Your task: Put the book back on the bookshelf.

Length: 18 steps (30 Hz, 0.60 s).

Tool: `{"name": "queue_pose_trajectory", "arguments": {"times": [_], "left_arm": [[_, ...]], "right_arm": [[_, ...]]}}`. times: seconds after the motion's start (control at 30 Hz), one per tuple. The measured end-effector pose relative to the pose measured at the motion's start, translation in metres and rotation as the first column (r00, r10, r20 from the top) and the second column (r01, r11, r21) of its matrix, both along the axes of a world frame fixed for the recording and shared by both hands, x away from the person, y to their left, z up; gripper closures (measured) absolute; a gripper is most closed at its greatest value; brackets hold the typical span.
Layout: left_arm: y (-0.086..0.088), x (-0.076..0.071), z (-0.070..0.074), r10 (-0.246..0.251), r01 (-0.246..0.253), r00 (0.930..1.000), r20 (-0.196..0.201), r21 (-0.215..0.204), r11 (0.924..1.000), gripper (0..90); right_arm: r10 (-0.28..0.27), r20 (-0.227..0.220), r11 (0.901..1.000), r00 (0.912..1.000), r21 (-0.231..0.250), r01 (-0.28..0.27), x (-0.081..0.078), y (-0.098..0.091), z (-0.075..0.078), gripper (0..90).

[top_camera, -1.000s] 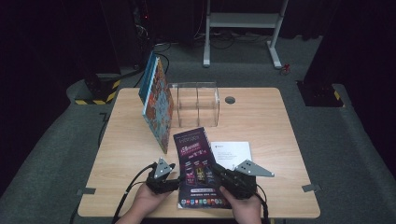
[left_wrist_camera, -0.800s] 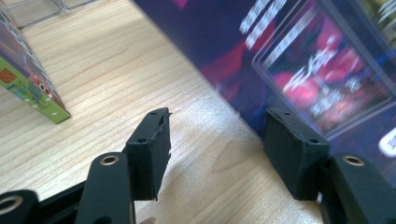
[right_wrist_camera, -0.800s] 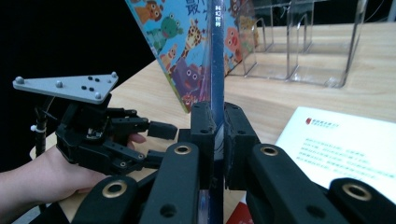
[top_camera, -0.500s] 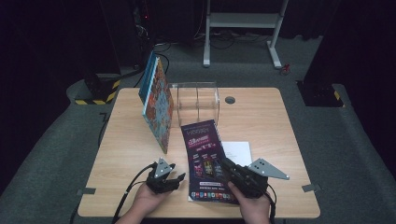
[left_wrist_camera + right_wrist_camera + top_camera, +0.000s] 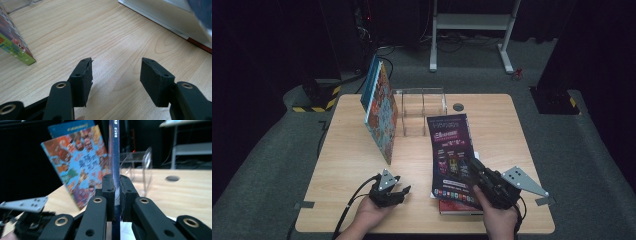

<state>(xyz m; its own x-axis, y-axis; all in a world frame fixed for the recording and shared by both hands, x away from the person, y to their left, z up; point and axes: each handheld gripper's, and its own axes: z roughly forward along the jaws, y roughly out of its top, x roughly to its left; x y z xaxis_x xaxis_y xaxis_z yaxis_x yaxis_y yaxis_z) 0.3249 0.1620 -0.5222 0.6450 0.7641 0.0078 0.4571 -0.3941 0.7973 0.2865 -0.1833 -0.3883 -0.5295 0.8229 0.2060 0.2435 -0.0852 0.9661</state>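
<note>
Right tool (image 5: 114, 195) clamped on purple booklet (image 5: 451, 150) edge-on — left tool (image 5: 116, 82) apart, over bare table (image 5: 112, 32).

The table (image 5: 352, 165) is pale, smooth wood grain; the booklet (image 5: 451, 150) glossy paper; the rack (image 5: 423, 107) clear plastic; the jaws matt black plastic.

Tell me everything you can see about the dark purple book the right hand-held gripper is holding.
The dark purple book is thin, with a glossy cover carrying pink lettering and small pictures. The right hand-held gripper is clamped on its near edge, jaws pressing both covers. It is lifted at a tilt above the table, its far end pointing toward the clear acrylic rack.
</note>
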Motion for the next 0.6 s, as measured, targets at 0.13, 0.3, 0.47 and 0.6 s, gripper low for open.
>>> {"name": "queue_pose_trajectory", "arguments": {"times": [0.13,0.3,0.47,0.6], "left_arm": [[0.000,0.000,0.000,-0.003,0.003,1.0000,-0.005,-0.004,1.0000,43.7],[-0.001,0.000,0.000,-0.012,0.012,0.9999,0.005,0.012,0.9999,44.1],[-0.002,0.000,0.000,-0.019,0.019,0.9998,0.001,0.022,0.9996,44.2],[-0.001,0.000,0.000,-0.022,0.022,0.9998,0.004,0.028,0.9994,44.3]], "right_arm": [[-0.036,0.030,0.9993,0.9989,0.003,0.036,0.003,-0.005,0.008,84.9],[-0.108,0.062,0.9939,0.9922,-0.017,0.109,0.016,-0.011,0.017,84.9],[-0.146,0.079,0.9887,0.9861,-0.023,0.148,0.026,-0.012,0.019,84.9],[-0.169,0.093,0.9843,0.9812,-0.037,0.173,0.038,-0.009,0.019,84.9]]}}
